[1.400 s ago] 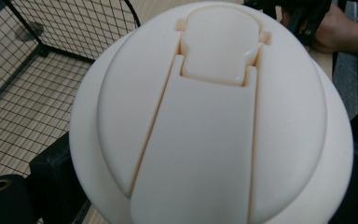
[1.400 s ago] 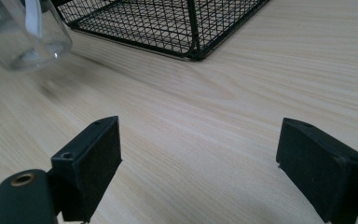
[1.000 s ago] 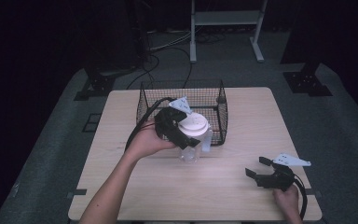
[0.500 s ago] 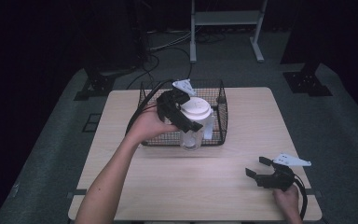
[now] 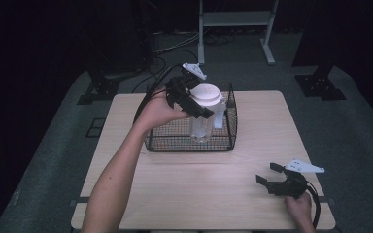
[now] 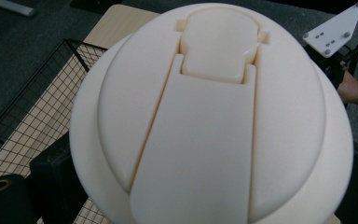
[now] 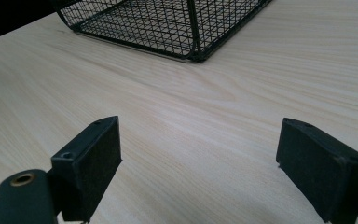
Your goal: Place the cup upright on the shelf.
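1. A light wooden table (image 5: 252,121) stands on a grey carpet (image 5: 68,160).
2. Beyond the table, a white metal stand (image 5: 233,19) rises at the back.
3. Black cables (image 5: 175,46) lie on the floor near it.
4. Dark stand feet (image 5: 320,87) sit right; another base (image 5: 97,90) sits left.
5. The room's edges are dark.

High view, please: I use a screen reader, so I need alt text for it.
The left gripper holds a clear bottle with a white lid over a black wire basket on a pale wooden table. The right gripper rests near the table's front right corner, its jaws apart.
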A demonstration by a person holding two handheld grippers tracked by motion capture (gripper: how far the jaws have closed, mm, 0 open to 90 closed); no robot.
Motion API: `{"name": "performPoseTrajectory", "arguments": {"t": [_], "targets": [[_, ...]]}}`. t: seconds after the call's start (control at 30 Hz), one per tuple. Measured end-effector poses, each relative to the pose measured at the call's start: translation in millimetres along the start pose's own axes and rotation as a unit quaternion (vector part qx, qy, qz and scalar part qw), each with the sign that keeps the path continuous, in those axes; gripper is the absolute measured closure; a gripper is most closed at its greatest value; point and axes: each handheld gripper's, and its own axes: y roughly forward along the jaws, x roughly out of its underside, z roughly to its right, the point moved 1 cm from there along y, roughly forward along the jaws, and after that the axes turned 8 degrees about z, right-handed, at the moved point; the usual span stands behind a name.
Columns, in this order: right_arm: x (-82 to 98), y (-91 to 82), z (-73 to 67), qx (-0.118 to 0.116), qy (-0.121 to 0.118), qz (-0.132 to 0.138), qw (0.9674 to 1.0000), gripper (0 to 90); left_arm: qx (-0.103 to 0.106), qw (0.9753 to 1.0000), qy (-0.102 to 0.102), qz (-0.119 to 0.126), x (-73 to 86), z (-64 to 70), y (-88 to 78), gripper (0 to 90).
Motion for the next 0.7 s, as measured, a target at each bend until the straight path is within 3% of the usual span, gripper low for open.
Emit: {"name": "performPoseTrajectory", "arguments": {"t": [0.33, 0.7], "targets": [[-0.2, -0.2, 0.0, 0.0, 0.003, -0.001, 1.0, 12.9, -0.018, 0.9998, -0.009, -0.008, -7.3, -19.2, 5.8, 5.5], [-0.4, 0.0, 1.0, -0.001, 0.0, 0.001, 1.0, 12.9, -0.045, 0.9983, -0.037, -0.004, -3.7, -48.6, 25.2, 5.5]]}}
